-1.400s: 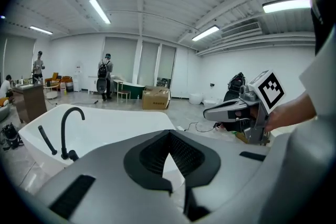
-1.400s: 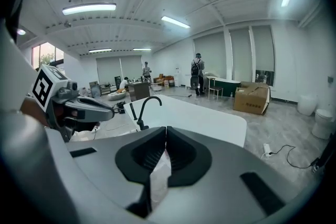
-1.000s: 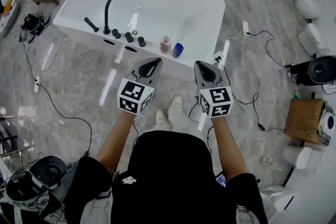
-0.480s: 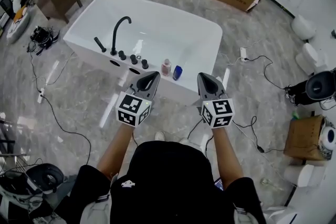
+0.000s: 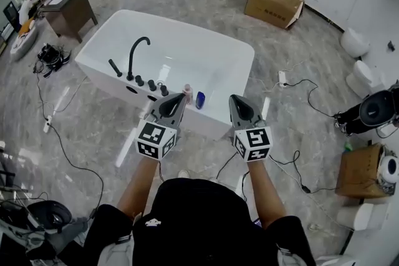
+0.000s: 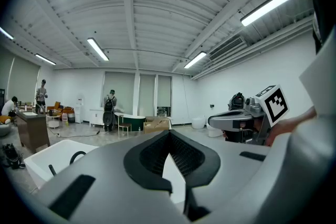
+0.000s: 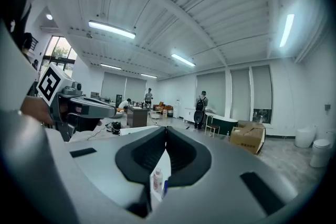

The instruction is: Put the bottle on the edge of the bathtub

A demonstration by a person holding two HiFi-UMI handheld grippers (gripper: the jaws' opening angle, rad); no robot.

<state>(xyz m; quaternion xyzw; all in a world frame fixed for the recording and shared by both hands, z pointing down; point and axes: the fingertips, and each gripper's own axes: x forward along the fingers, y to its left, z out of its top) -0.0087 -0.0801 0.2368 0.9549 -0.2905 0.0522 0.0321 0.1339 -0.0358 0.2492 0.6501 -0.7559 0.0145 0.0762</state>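
Note:
A white bathtub (image 5: 248, 59) with a black faucet (image 5: 134, 53) stands ahead of me. On its near rim stand a pinkish bottle (image 5: 187, 91) and a small blue bottle (image 5: 199, 99), side by side. My left gripper (image 5: 177, 98) is shut and holds nothing; its tip hangs just in front of the pinkish bottle. My right gripper (image 5: 236, 100) is also shut and holds nothing, right of the blue bottle. In the right gripper view both bottles (image 7: 156, 180) show low through the slit below the closed jaws (image 7: 166, 131). The left gripper view shows its closed jaws (image 6: 169, 136) and the tub (image 6: 46, 158).
Black knobs (image 5: 151, 85) line the rim left of the bottles. Cables and a power strip (image 5: 282, 78) lie on the marble floor to the right. A cardboard box (image 5: 273, 2) sits behind the tub, a desk (image 5: 67, 6) at far left, toilets (image 5: 356, 42) at right. People stand far off.
I have stepped closer to the tub. Both grippers have come up and forward to the near rim, and the left tip now sits beside the pinkish bottle. Both stay shut.

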